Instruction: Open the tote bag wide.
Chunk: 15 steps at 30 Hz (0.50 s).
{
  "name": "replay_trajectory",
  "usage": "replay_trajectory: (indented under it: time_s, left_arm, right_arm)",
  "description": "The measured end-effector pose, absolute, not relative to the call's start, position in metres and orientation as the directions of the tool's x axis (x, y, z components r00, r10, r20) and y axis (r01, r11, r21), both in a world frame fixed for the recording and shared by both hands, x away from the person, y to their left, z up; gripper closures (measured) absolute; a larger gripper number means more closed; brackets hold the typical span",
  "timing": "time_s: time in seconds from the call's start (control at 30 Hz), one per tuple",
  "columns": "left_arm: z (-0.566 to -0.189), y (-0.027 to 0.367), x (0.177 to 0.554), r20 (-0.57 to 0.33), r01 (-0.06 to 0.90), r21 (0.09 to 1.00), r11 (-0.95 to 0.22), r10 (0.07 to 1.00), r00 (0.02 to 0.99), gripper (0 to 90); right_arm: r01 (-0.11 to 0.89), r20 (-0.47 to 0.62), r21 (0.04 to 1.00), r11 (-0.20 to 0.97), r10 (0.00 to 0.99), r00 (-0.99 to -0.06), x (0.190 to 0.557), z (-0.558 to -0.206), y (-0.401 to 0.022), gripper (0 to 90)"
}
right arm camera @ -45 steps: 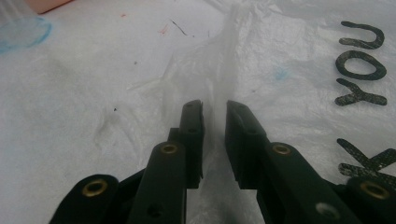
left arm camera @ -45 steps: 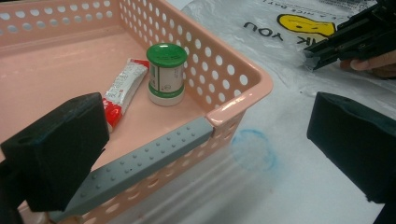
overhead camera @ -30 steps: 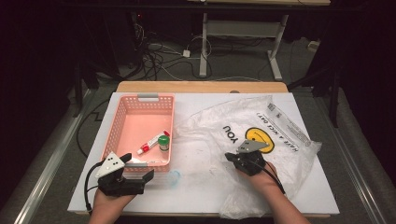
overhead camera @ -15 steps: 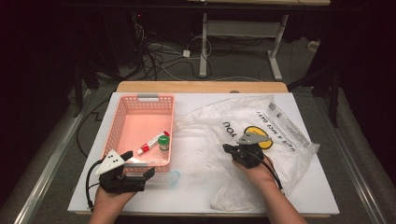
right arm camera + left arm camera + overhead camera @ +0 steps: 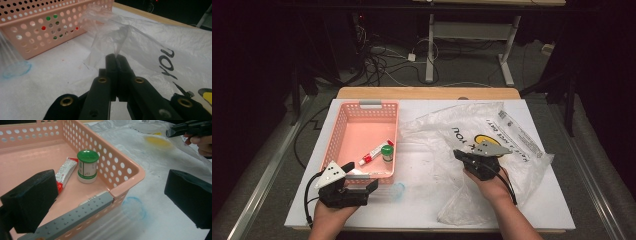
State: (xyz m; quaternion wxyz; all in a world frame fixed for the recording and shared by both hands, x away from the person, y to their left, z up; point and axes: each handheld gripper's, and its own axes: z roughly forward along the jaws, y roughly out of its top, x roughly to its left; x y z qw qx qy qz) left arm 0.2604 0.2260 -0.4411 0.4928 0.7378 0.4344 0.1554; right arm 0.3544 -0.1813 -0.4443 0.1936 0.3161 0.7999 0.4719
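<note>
White table (image 5: 532, 210), pink basket (image 5: 343, 125) beside plastic bag (image 5: 447, 135)

The pink basket (image 5: 343, 131) blocks the table's left side. A clear cup (image 5: 396, 191) lies just past its near corner. The crumpled plastic bag (image 5: 522, 165) covers the right side. Between them is bare white table (image 5: 422, 165).

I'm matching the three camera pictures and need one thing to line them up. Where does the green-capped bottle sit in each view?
High view: green-capped bottle stands in the pink basket, near its right wall, beside the red-and-white tube.
Left gripper view: upper middle, upright in the basket's corner.
Right gripper view: green patches through the basket's holes, upper left.
Shared landmark: the pink basket.
</note>
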Motion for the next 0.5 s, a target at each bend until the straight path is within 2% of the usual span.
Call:
replay_trajectory:
  time_s: [0.5]
  left_arm:
    - [-0.44,0.228,0.261,-0.207,0.489,0.863,-0.126,0.794,0.571,0.0]
  right_arm:
    - [0.263,-0.016,0.92,0.291,0.698,-0.716,0.351,-0.422,-0.189,90.0]
